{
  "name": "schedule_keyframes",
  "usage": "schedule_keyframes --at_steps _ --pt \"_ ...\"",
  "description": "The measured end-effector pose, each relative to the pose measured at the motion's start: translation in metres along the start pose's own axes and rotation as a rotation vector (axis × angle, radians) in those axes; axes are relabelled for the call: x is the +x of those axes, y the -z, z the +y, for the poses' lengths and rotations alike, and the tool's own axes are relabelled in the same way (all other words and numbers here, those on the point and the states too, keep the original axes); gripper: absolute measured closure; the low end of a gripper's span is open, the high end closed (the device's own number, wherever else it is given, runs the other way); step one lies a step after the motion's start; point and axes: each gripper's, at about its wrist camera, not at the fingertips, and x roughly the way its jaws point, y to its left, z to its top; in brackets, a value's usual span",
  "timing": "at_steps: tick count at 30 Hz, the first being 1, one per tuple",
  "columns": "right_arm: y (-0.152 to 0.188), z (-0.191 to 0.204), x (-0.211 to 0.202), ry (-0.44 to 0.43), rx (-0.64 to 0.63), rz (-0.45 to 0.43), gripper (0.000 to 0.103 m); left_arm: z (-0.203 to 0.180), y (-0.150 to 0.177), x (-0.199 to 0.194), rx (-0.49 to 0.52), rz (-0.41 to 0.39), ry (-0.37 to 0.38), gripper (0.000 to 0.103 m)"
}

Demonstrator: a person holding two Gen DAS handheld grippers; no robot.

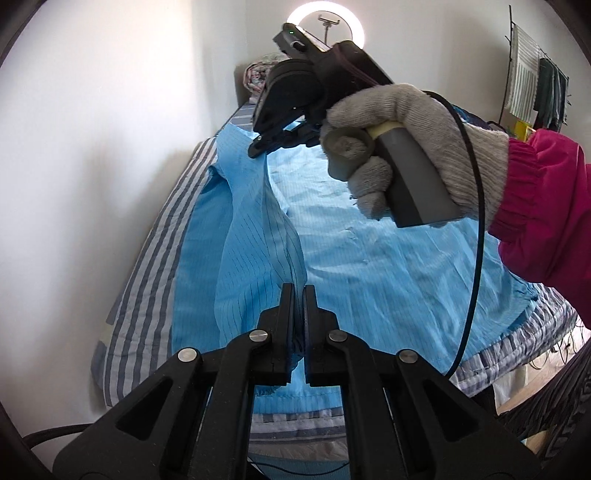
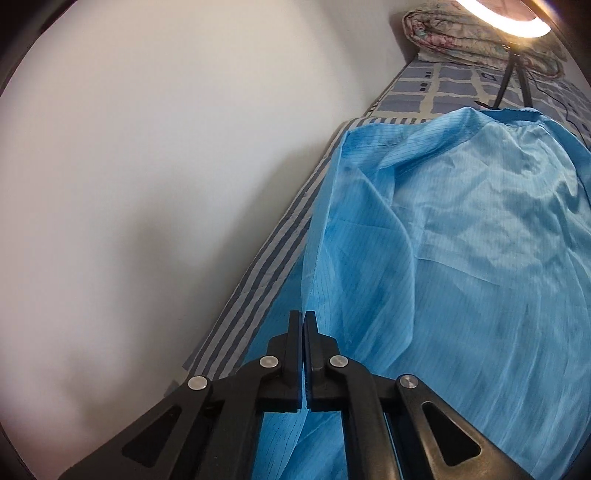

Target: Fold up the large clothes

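A large light-blue pinstriped garment [image 1: 369, 254] lies spread on a striped bed; it also fills the right wrist view [image 2: 461, 240]. My left gripper [image 1: 299, 290] is shut on the garment's left edge near the hem and holds a fold of it raised off the bed. My right gripper [image 2: 303, 317] is shut on the same long edge farther up. In the left wrist view the right gripper [image 1: 255, 147] shows at the far end of the raised fold, held by a gloved hand [image 1: 406, 147].
The bed [image 1: 147, 266] has a blue and white striped sheet and stands against a white wall [image 1: 92, 147] on the left. A rolled quilt [image 2: 472, 33] lies at the head. A ring light [image 1: 327, 22] stands behind. Clothes hang on a rack [image 1: 535, 88] at right.
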Motion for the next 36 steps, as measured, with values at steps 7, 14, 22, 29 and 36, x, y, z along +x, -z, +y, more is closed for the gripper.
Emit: schedule_keyframes --at_steps 7,14,22,29,36 --pt "0.039 -0.056 -0.045 -0.034 0.146 -0.065 0.103 -0.031 0.009 -0.003 0.091 0.018 0.061 0.101" --pt "0.083 -0.118 -0.056 -0.015 0.288 -0.050 0.103 -0.040 0.013 -0.005 0.073 0.057 0.160 0.096" --pt "0.112 -0.158 -0.045 0.107 0.317 -0.005 0.103 0.018 0.010 -0.009 -0.207 0.072 0.249 0.047" --pt "0.117 -0.173 -0.049 0.182 0.275 0.014 0.102 0.072 0.019 0.034 -0.444 0.184 0.241 0.048" --pt "0.136 -0.158 -0.059 0.141 0.200 0.100 0.065 0.058 0.031 0.067 -0.418 0.273 0.283 0.053"
